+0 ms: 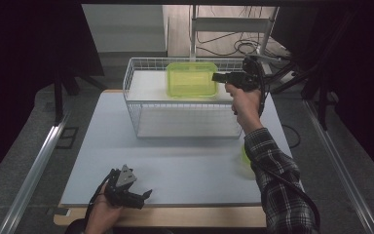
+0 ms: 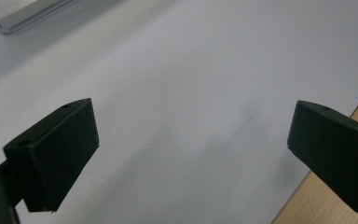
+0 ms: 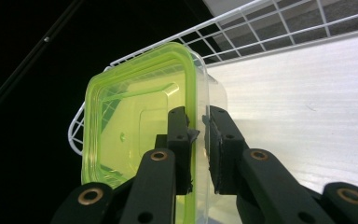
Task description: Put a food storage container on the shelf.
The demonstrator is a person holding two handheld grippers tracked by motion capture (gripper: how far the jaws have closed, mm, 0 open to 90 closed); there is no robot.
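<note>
On the upper shelf of the white wire rack, at the far side of the table, the green tub sits with the right gripper at its right-hand edge. From the right gripper view the two black jaws stand nearly together, clamped on the rim of the tub: one jaw is inside the yellow-green wall, the other outside against the clear outer layer, and the rim runs between the pads. The tub is turned in that view so its open mouth faces left, with the wire rack and the pale shelf board behind it. A hand in a plaid sleeve carries that gripper. Near the front edge of the table the left gripper rests in the other hand; in the left gripper view its jaws stand wide apart over the bare table with nothing between them
</note>
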